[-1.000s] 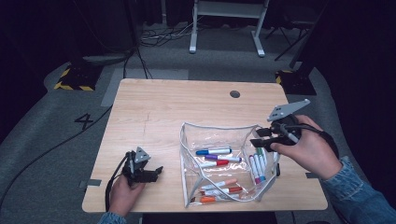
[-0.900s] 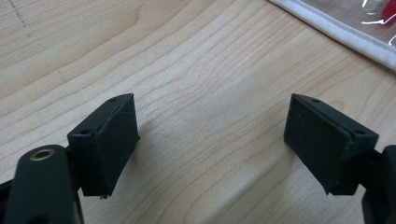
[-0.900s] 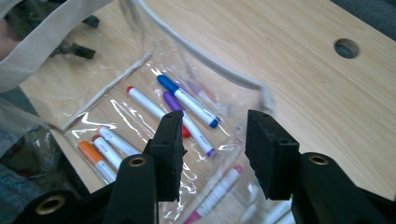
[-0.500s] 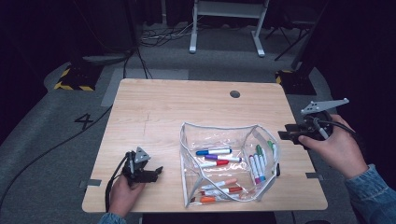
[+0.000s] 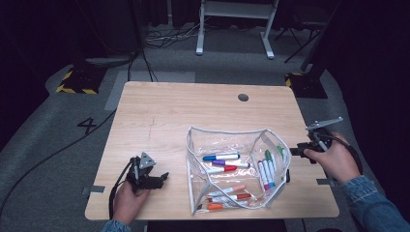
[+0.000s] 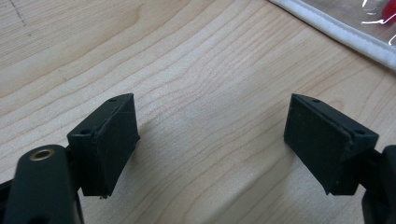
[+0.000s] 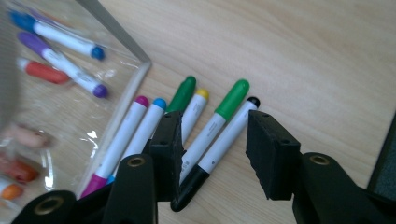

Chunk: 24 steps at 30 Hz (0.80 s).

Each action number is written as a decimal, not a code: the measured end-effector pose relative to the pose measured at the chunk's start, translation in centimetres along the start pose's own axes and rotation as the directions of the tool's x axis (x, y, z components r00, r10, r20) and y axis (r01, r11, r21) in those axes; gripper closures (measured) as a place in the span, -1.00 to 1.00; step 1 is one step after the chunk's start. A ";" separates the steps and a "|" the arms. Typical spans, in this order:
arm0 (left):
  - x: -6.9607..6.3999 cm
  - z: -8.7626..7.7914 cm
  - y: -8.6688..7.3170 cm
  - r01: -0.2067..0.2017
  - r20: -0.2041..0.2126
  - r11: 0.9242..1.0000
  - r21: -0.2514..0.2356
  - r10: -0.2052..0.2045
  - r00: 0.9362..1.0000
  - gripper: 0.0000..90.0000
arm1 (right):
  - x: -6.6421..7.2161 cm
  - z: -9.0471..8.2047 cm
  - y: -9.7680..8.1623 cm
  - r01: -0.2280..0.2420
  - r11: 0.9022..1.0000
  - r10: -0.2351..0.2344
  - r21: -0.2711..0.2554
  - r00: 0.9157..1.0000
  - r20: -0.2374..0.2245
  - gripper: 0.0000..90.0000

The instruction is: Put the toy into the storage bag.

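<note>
A clear zip pouch [image 5: 232, 137] lies open on the wooden table [image 5: 183, 111] with several coloured markers [image 5: 221, 157] in it. Beside its right edge lies a row of markers [image 5: 267, 170] with pink, blue, green, yellow and black caps. My right gripper [image 5: 296, 151] hovers low at the table's right side, pointing left at that row. Its jaws are open and have just widened slightly. A green-capped marker [image 7: 219, 116] and a black-capped marker [image 7: 233, 126] lie on the wood below the gap in my right gripper [image 7: 215, 126], untouched. My left gripper [image 5: 162, 178] rests open on bare wood [image 6: 210, 126].
The pouch's white seam [image 6: 345, 35] runs just beyond the left jaws. A round grommet hole [image 5: 243, 97] sits near the table's far edge. The table's right edge [image 5: 316, 159] is under my right hand. A desk frame [image 5: 234, 29] and cables stand on the floor behind.
My right hand has moved from over the pouch's right edge out to the right and then down toward the table. The left hand and the pouch have stayed put.
</note>
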<state>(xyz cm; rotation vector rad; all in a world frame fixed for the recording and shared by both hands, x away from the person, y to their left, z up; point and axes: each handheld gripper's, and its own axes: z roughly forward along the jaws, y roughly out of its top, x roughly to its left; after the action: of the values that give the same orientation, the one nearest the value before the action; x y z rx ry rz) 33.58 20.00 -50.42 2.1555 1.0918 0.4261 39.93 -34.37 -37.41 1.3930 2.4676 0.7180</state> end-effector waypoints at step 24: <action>0.0 0.0 0.0 0.000 0.000 1.000 0.000 0.000 1.000 -0.60 | -2.6 8.1 -3.9 -0.099 0.982 0.088 0.159 0.993 0.076 0.70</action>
<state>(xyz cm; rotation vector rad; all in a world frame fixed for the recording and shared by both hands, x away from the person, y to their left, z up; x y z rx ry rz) 33.57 20.00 -50.42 2.1556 1.0917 0.4262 41.76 -35.82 -46.47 1.5724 2.4685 0.4863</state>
